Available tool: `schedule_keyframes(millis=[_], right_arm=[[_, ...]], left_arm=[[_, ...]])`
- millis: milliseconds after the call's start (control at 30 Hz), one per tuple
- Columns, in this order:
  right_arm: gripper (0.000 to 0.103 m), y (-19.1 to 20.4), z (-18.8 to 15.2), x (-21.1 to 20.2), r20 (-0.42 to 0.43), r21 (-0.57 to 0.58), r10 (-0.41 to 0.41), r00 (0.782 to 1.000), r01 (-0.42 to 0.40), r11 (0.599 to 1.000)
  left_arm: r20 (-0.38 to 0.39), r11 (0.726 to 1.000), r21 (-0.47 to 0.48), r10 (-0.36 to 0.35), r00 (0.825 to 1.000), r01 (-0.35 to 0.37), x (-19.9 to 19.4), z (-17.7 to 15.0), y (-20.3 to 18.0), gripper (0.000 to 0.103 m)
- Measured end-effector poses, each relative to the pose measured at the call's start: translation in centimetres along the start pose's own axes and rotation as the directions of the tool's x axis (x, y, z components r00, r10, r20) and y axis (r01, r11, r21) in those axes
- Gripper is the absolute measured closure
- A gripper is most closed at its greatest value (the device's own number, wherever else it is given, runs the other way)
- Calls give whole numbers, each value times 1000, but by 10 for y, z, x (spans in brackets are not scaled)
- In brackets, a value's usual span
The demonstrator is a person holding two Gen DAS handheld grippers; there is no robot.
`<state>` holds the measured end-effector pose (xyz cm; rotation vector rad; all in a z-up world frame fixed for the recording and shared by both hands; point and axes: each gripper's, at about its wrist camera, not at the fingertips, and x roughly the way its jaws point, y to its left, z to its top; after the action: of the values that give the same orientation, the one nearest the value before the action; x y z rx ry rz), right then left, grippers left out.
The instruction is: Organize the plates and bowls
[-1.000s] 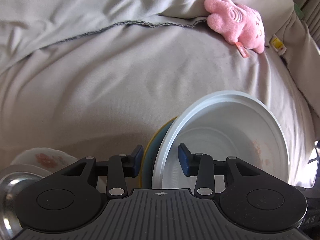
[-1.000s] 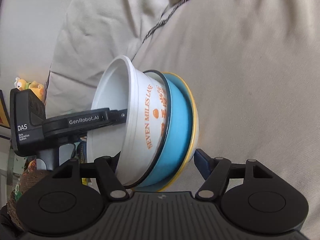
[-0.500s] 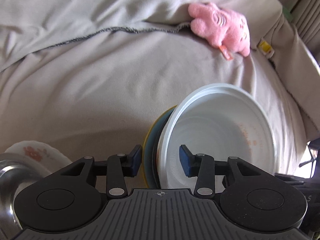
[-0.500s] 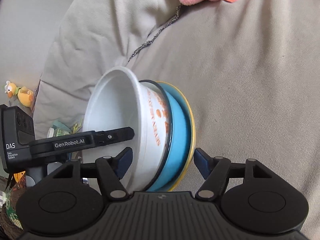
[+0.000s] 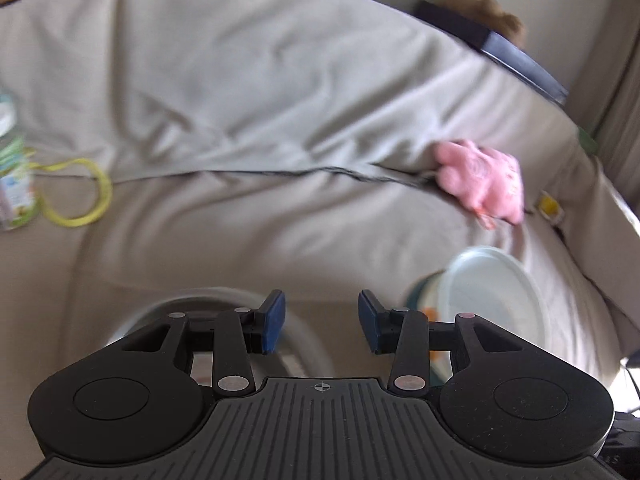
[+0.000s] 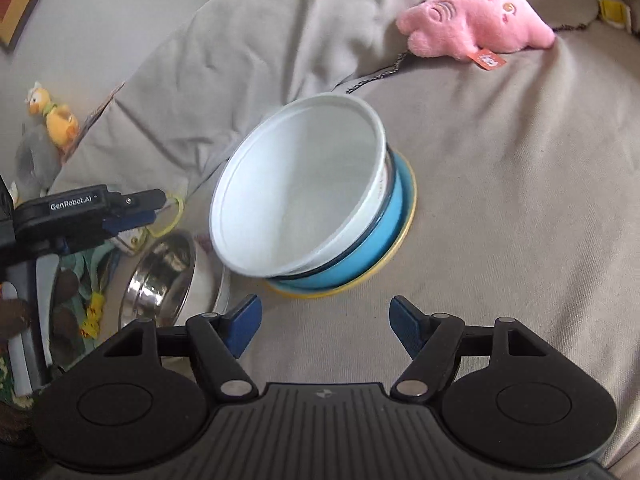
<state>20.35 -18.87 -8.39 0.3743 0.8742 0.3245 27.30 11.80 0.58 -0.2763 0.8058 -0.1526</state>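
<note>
Now both hand-held grippers, left (image 5: 320, 322) and right (image 6: 325, 326), tilt downward, jaws empty.

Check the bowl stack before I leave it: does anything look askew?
Yes. The white bowl sits tilted in the blue bowl on the yellow plate, its mouth leaning toward the steel bowl, not nested level. Both grippers are clear of it.

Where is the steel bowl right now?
In the right wrist view the steel bowl lies low on the left, on the grey cushion, just left of the stacked white bowl and below the left gripper.
</note>
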Motion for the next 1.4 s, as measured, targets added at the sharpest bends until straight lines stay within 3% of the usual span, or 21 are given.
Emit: schedule_keyframes(millis=[167, 400, 533, 600, 833, 1000, 1100, 1400], right_arm=[[32, 37, -7, 27, -66, -68, 30, 997, -35, 997], [32, 88, -23, 68, -159, -94, 58, 986, -74, 993], [32, 112, -25, 81, -160, -100, 63, 985, -79, 992], [32, 120, -23, 86, -142, -89, 55, 988, -68, 994], [32, 129, -18, 118, -139, -32, 3, 990, -7, 999], [33, 129, -24, 137, -173, -8, 56, 983, -58, 998], [43, 129, -27, 142, -180, -12, 113, 977, -117, 993], [49, 127, -26, 131, -156, -53, 106, 982, -115, 992]], left_arm=[[33, 991, -78, 107, 994, -104, -22, -16, 56, 59], [2, 963, -245, 120, 993, -115, -25, -40, 127, 59], [-39, 942, -329, 58, 998, -68, -13, -51, 154, 59], [-55, 935, -353, 22, 998, -40, -6, -57, 159, 59], [-120, 931, -364, -6, 993, -38, 27, -65, 165, 58], [-157, 929, -370, -83, 984, 19, 44, -66, 163, 60], [-172, 946, -323, -61, 983, 3, 45, -64, 156, 59], [-182, 960, -280, -42, 982, -10, 52, -59, 135, 43]])
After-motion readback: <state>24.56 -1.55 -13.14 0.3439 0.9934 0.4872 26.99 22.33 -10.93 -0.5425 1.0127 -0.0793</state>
